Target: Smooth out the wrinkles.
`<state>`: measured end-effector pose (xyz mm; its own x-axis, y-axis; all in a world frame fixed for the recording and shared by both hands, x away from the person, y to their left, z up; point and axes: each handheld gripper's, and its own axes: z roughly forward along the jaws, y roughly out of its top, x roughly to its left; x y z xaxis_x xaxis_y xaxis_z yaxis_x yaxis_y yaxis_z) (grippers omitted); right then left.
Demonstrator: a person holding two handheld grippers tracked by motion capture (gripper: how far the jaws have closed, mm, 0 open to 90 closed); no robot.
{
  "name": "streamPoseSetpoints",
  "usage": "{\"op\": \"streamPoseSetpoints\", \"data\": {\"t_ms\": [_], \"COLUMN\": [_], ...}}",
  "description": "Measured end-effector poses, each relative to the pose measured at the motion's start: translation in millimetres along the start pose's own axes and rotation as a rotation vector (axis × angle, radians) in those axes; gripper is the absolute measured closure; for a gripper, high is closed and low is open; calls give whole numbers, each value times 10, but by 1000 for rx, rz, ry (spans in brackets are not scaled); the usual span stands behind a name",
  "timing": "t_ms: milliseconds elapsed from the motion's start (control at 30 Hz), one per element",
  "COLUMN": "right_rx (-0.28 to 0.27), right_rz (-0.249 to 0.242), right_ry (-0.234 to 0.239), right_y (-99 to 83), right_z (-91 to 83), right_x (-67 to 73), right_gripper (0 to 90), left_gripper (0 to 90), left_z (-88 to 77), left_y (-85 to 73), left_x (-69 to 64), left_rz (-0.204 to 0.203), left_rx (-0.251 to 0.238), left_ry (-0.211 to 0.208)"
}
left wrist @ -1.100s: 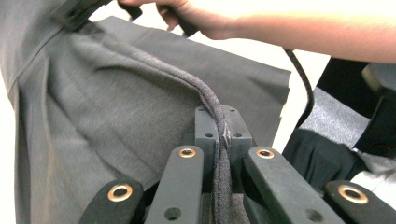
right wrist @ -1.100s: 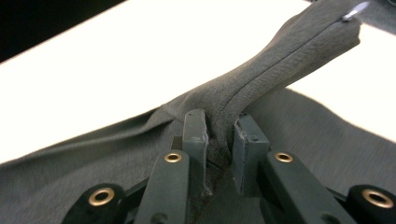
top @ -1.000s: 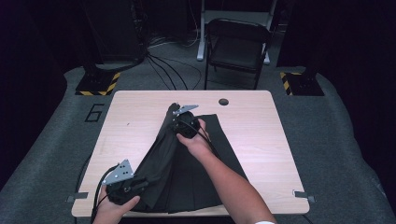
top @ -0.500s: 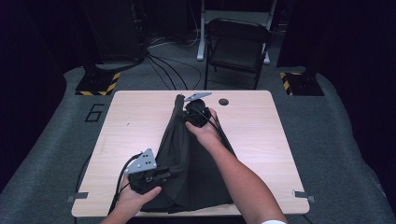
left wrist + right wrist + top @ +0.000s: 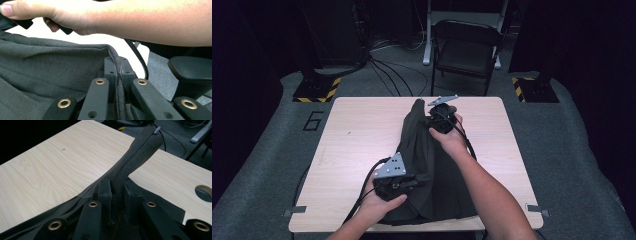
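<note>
Both jaws stay clamped on the dark garment (image 5: 432,170): left gripper (image 5: 394,182) has carried its edge inward; right gripper (image 5: 439,117) has drawn its end farther along the surface (image 5: 362,135), advancing the fold.

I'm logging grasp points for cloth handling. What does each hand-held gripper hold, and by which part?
Both hold the dark garment. The left hand-held gripper pinches a folded edge near the person; the right hand-held gripper clamps a bunched end toward the table's far side.

A dark grey woven fabric garment (image 5: 432,175) is seen bunched lengthwise along the middle of a light wooden table (image 5: 357,145), one end raised, its edges pinched.
</note>
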<state>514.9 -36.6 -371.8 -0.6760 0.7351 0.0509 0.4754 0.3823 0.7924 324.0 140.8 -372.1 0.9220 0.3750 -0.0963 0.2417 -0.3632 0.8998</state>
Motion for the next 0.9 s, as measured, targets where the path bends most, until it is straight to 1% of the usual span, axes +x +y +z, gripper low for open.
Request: {"op": "streamPoseSetpoints", "data": {"t_ms": [67, 100, 200, 233, 267, 333, 433, 467, 500, 533, 567, 600, 667, 767, 800, 833, 900], "right_rx": [8, 10, 13, 11, 9, 15, 26, 33, 38, 43, 56, 65, 92, 121, 127, 141, 152], "right_rz": [7, 4, 25, 31, 22, 24, -3, 5, 4, 11, 19, 25, 36, 51, 62, 70, 88], "right_ry": [-11, -15, -21, -20, -26, -35, -57, -62, -71, -77, -89, -95, -117, -138, -145, -154, -162], "right_y": [-51, -75, -148, -166, -187, -216, -284, -307, -351, -390, -454, -489, -597, -739, -779, -855, -939], "right_z": [-22, -30, -65, -80, -98, -124, -158, -166, -170, -169, -160, -153, -117, -78, -66, -46, -22], "right_x": [-59, -91, -176, -196, -215, -228, -297, -315, -365, -401, -455, -479, -559, -657, -676, -724, -771], "right_gripper": [775, 775, 774, 774, 774, 774, 774, 774, 773, 773, 772, 771, 769, 765, 763, 761, 755], "left_gripper": [871, 871, 871, 871, 871, 871, 871, 871, 871, 870, 870, 870, 870, 869, 868, 867, 863], "left_z": [81, 125, 222, 254, 277, 341, 471, 545, 610, 715, 767, 835, 984, 1131, 1209, 1247, 1330], "left_y": [7, 9, 25, 33, 38, 53, 66, 61, 52, 28, 14, -4, -51, -107, -142, -157, -191], "left_x": [10, 6, -11, -14, -15, -14, -21, -26, -31, -32, -32, -26, -23, -19, -19, -20, -24], "left_rz": [-6, -13, -6, -2, -2, 3, 3, 4, 3, -4, -6, -7, -16, -27, -36, -40, -47], "left_rx": [8, 3, 15, 19, 19, 26, 41, 50, 58, 69, 78, 92, 115, 132, 143, 150, 163], "left_ry": [-15, -23, -31, -41, -40, -50, -63, -72, -73, -82, -83, -94, -101, -109, -114, -118, -122]}}
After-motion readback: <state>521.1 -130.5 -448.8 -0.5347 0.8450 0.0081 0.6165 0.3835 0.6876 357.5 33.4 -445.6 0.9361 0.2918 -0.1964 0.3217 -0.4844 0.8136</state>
